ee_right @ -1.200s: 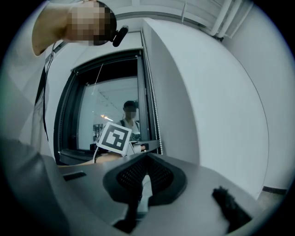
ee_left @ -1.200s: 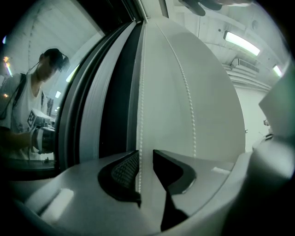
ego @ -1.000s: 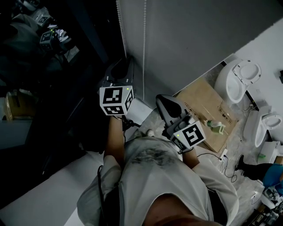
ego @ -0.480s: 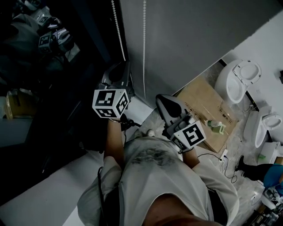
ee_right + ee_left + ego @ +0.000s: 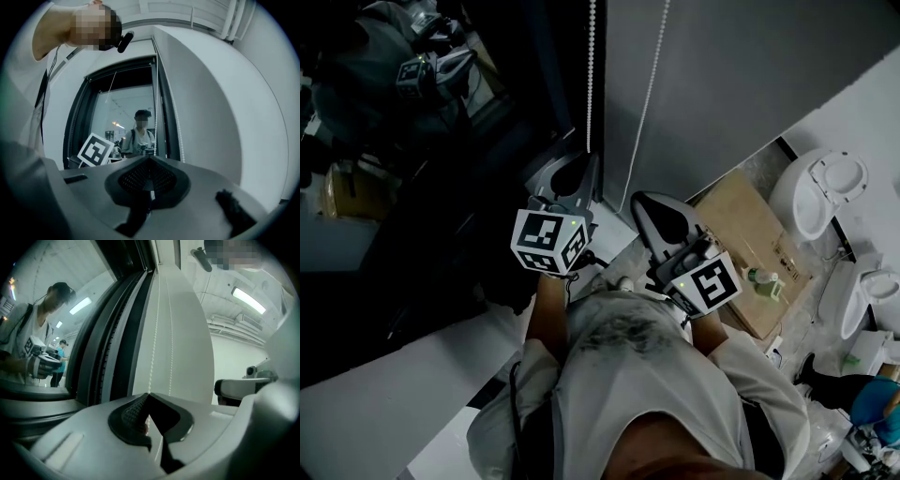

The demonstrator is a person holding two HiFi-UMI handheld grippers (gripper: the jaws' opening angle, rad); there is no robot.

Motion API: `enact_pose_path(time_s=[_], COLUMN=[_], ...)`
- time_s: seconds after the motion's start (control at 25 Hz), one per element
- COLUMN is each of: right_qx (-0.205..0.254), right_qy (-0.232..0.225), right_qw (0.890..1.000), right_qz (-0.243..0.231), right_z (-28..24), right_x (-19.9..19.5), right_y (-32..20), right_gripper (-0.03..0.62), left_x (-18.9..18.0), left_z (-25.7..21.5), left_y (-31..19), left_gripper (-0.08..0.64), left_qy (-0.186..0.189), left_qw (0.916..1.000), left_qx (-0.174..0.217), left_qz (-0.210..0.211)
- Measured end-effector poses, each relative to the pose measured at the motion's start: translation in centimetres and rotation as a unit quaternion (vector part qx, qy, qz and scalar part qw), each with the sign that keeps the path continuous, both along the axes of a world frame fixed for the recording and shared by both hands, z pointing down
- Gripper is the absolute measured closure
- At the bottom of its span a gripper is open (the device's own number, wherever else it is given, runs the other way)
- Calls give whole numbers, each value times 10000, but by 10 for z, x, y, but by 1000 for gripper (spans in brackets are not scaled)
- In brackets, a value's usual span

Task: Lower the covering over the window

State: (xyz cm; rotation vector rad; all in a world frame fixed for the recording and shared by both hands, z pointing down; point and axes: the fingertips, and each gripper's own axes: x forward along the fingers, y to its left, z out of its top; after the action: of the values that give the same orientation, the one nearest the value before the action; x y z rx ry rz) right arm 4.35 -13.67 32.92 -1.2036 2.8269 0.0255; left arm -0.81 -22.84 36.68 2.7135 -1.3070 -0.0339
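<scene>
White bead chain [image 5: 590, 84] hangs in two strands between the dark window [image 5: 441, 187] and the grey wall [image 5: 750, 84] in the head view. The left gripper [image 5: 583, 167] meets the left strand, with the right gripper [image 5: 645, 204] at its 4 o'clock.

Left gripper view: the fingers [image 5: 133, 416] are clamped shut on that strand, which rises to 12 o'clock.

Right gripper view: the fingers [image 5: 140, 178] are pressed together and empty, with strands at 12 and 1 o'clock.
</scene>
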Motion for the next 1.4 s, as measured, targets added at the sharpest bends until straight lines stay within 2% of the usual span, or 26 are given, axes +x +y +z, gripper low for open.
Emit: enact_pose_path(time_s=[0.52,0.64,0.76,1.16,1.2,1.32,1.4], right_qx=[370,493,563,1023,1059,1057,1050], right_qy=[-136,-185,-441,-852,-863,-888,-887], right_qw=[9990,9984,9973,9904,9899,9893,9891], right_qz=[-192,-211,-189,-366,-384,-474,-535], right_z=[-26,-38,-54,-102,-105,-112,-115], right_x=[-9,-9,-6,-10,-11,-16,-19], right_y=[4,5,3,1,2,3,3], right_gripper=[575,575,575,572,569,486,469], left_x=[17,18,20,12,12,13,15], left_z=[14,21,41,108,114,132,142], left_y=[46,49,53,66,68,76,81], left_gripper=[554,554,554,554,554,554,554], left_qy=[94,5,-154,-401,-431,-499,-535], left_qw=[9997,9998,9993,9942,9934,9910,9897], left_qx=[-74,-131,-321,-996,-1060,-1241,-1326], left_qz=[200,170,145,34,35,68,103])
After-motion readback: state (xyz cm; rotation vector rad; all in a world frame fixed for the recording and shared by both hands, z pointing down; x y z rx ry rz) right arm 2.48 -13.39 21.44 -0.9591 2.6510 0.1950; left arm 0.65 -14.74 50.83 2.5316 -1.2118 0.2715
